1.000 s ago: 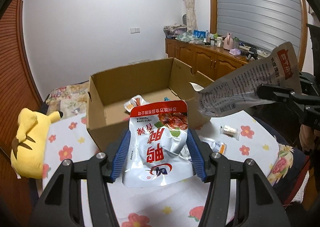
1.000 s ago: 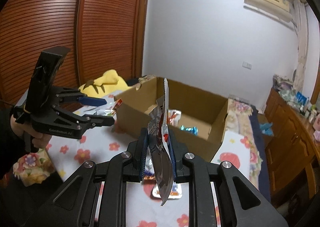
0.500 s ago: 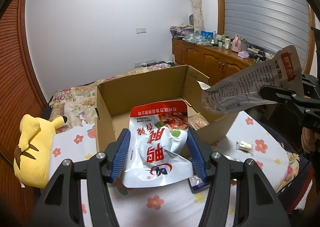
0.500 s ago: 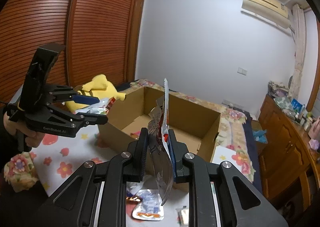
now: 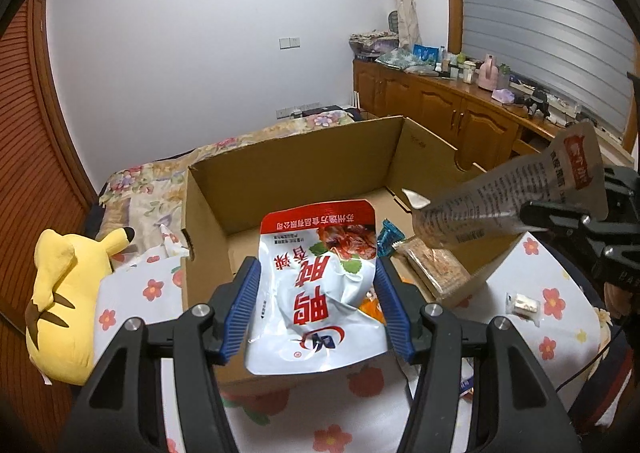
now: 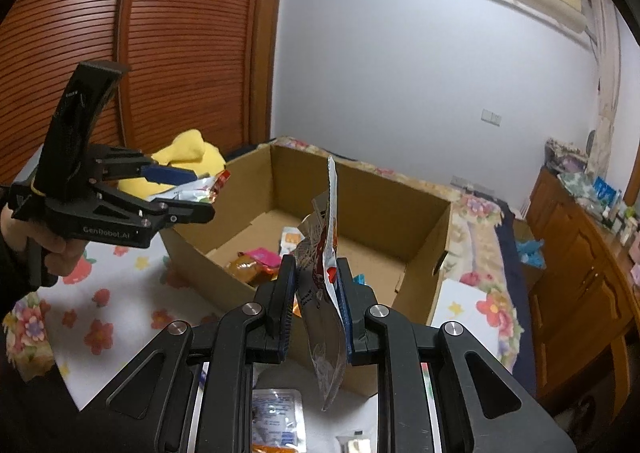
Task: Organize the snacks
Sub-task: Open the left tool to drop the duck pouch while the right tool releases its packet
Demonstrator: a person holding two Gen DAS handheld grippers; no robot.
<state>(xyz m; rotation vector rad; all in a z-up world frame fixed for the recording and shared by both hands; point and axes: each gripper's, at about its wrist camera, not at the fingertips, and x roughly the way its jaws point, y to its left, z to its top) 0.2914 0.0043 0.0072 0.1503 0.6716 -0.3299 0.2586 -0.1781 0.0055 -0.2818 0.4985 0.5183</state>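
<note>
Your left gripper is clamped on the white pouch above the box, near edge at 6 o'clock. Your right gripper pinches the silver pouch edge-on; released there, it could catch the rim and fall outside.

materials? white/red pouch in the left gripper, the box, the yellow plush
White and red pouch: looks like glossy plastic film, given its sheen and soft creases. Box: brown corrugated cardboard, matte, with raw cut edges and folded flaps. Yellow plush: seemingly soft fabric over stuffing, fuzzy and matte, rounded shape.
</note>
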